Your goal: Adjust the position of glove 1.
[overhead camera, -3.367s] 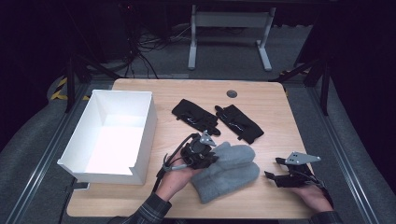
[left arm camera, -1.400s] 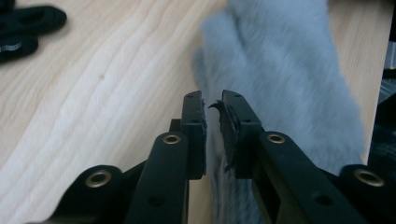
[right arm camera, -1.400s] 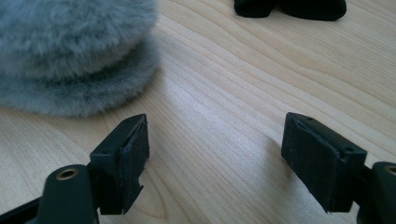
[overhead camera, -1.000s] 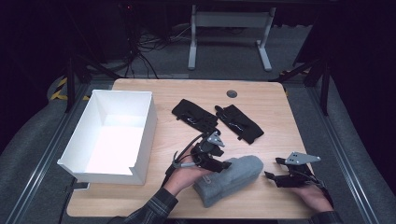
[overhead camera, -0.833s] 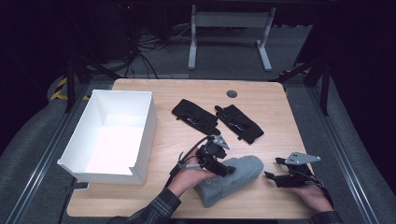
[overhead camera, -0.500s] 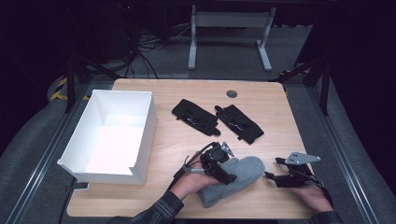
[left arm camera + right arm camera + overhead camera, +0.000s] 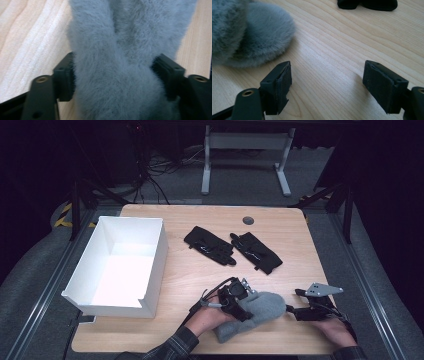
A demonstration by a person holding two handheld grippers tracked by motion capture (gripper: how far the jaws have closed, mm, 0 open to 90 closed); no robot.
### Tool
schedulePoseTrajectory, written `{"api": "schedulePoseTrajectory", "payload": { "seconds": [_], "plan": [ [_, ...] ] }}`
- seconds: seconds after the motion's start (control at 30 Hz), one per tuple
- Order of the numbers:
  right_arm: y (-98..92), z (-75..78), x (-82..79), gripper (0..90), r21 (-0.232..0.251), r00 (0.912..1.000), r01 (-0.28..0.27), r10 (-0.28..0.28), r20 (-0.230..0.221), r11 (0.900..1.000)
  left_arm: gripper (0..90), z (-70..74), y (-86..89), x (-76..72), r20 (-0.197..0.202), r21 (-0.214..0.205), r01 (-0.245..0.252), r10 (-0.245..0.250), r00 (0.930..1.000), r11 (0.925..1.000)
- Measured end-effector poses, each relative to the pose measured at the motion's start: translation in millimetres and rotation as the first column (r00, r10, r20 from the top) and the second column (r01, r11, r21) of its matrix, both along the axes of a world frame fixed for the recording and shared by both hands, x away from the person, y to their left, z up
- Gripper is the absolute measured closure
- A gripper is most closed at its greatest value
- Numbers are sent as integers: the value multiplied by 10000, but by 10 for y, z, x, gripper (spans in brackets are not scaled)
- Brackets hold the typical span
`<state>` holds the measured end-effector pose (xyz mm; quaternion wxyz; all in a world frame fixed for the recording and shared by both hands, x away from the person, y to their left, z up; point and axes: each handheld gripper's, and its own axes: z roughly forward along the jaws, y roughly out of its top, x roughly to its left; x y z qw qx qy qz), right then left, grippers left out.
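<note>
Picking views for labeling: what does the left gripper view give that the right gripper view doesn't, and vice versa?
Left gripper view: the left gripper closed around the grey fluffy mittens, the fur bulging past both jaws, so the grasp itself is visible.

Right gripper view: the right gripper open over bare wood, holding nothing, plus the edge of the black gloves at the far side.

Both: the grey mittens and the wooden table.

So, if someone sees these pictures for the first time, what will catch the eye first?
Probably the fluffy grey mittens at the near edge of the wooden table, pinched between the jaws of the left gripper. Next, the big white open box on the left, and the two black gloves lying flat mid-table.
</note>
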<state>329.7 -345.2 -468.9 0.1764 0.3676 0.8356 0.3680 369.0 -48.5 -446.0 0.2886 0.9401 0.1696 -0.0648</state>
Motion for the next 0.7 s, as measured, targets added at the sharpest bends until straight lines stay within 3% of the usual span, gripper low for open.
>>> {"api": "schedulePoseTrajectory", "payload": {
  "seconds": [0.27,0.37,0.53,0.7],
  "plan": [
    [1,0,0,237,-6,10000,-3,3,8,10000,564,9,-10,16,-481,-7,452,-451,9978,9990],
    [0,0,1,237,-9,10000,-4,4,5,10000,634,30,-5,14,-432,20,443,-442,9981,9990],
    [1,0,2,237,7,10000,-7,7,-3,10000,662,90,53,50,-866,-229,277,-296,9958,9994],
    [3,0,1,231,-13,10000,-20,20,0,10000,661,163,93,53,-669,-324,105,-126,9977,9994]
  ]
}}
